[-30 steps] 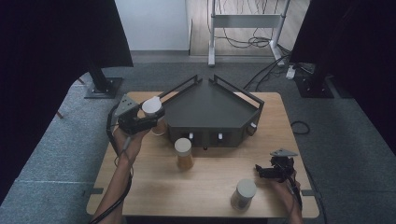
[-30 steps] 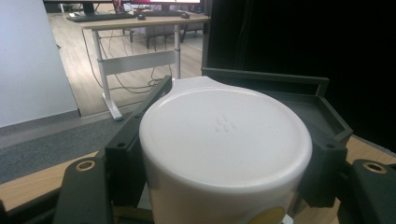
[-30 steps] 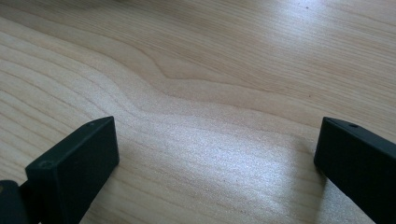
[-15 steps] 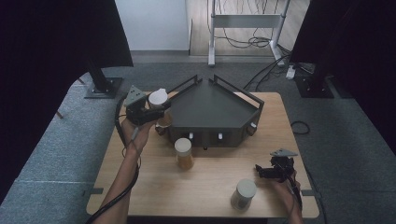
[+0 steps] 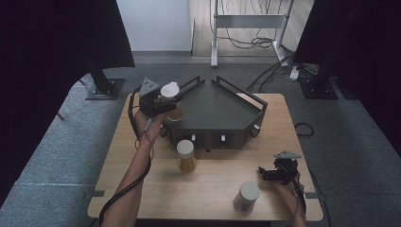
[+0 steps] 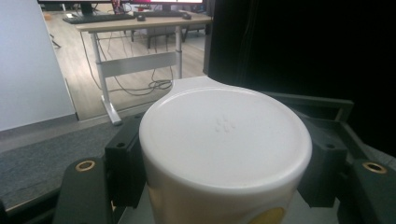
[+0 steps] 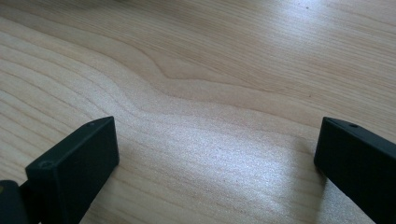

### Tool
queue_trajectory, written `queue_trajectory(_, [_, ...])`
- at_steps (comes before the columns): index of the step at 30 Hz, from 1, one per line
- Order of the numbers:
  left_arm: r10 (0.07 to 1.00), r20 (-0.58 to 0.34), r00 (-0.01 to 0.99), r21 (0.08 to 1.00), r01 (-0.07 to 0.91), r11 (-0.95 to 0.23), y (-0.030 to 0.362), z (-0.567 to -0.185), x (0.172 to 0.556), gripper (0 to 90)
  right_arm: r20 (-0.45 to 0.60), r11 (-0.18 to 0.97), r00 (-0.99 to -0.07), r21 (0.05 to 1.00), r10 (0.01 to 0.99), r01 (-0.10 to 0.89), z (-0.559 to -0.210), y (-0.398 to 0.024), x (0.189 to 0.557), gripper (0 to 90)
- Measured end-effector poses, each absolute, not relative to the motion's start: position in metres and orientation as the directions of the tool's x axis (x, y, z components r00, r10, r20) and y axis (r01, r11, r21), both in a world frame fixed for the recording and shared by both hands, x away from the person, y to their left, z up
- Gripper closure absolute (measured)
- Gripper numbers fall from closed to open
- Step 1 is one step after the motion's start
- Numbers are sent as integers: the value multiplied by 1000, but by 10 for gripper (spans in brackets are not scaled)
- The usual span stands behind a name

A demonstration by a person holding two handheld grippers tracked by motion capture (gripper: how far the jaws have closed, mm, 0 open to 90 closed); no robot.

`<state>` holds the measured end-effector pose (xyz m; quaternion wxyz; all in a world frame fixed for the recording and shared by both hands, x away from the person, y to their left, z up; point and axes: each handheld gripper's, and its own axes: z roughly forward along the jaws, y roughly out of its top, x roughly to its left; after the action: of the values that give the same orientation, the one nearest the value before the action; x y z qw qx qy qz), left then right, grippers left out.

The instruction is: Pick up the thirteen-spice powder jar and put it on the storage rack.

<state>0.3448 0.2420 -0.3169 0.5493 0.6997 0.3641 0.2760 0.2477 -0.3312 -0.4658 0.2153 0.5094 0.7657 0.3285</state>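
Note:
My left gripper [image 5: 165, 101] is shut on a jar with a white lid [image 5: 169, 90] and amber contents. It holds the jar upright above the left corner of the dark angular tray [image 5: 217, 111]. In the left gripper view the white lid [image 6: 224, 135] sits between the two black jaws of the left gripper [image 6: 224, 186], with the tray's rim [image 6: 327, 100] behind it. My right gripper [image 5: 265, 174] rests near the table's front right. In the right gripper view the right gripper [image 7: 215, 158] stands open over bare wood.
A second amber jar with a white lid [image 5: 186, 155] stands in front of the tray, mid-table. A third, pale jar [image 5: 247, 196] stands near the front edge, left of my right gripper. The wooden table [image 5: 142, 189] sits on grey carpet between black stands.
My left gripper has carried the jar away from me and to the right, from the table's left side to the tray's left corner. The right gripper has stayed put.

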Motion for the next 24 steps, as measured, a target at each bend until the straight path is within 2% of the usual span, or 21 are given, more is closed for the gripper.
queue_trajectory(24, [852,-4,523,958,248,-147,224,-334,365,309,5,267,-391,722,921,638,-466,-331,248,0])
